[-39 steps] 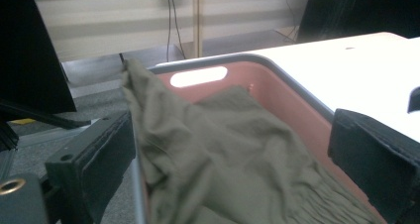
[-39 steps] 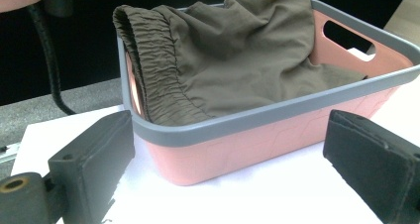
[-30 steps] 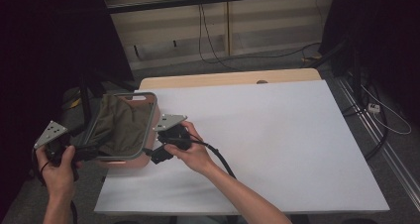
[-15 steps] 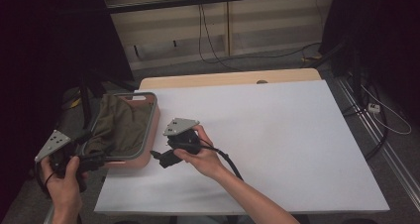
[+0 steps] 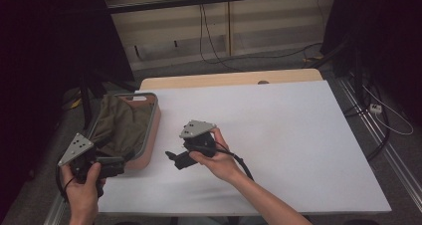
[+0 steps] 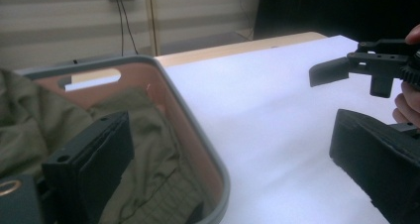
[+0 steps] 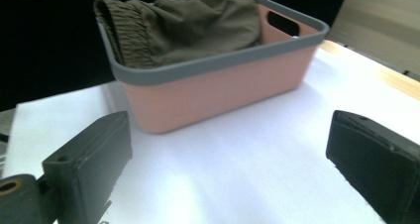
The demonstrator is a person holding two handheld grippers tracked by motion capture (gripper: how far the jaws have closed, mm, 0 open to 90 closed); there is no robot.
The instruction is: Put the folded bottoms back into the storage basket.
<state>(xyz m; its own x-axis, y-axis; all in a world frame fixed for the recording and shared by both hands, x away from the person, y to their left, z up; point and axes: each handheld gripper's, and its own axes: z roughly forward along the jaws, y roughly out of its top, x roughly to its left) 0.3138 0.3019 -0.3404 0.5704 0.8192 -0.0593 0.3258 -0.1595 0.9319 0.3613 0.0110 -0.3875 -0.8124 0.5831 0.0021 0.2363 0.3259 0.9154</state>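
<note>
One pink plastic basket (image 5: 149, 135) with a grey rim and cut-out handles stands at the left edge of the table, and one olive-green garment (image 5: 122, 125) is bundled inside it, heaped above the rim, its elastic waistband draped over the corner nearest the right gripper in the right gripper view (image 7: 126, 30). The left gripper (image 5: 112, 166) sits at the basket's near corner, held in the person's left hand (image 5: 82, 185); in the left gripper view its jaws stand released and wide apart — one over the garment (image 6: 148, 149) inside the basket (image 6: 198, 135), the other over the bare table outside the rim — and they grip nothing. The right gripper (image 5: 174, 159), in the right hand (image 5: 219, 160), lies just to the right of the basket and points at it; its jaws too are spread wide and empty, with the basket's long pink wall (image 7: 218, 90) straight ahead between them and apart from both.

Two grippers, one basket, one garment — that is the count. The table (image 5: 278, 130) is covered in plain white, with a strip of light wood along its far edge. Beyond it lie a grey floor with black cables (image 5: 214, 41), a pale panelled wall and dark curtains at both sides.
</note>
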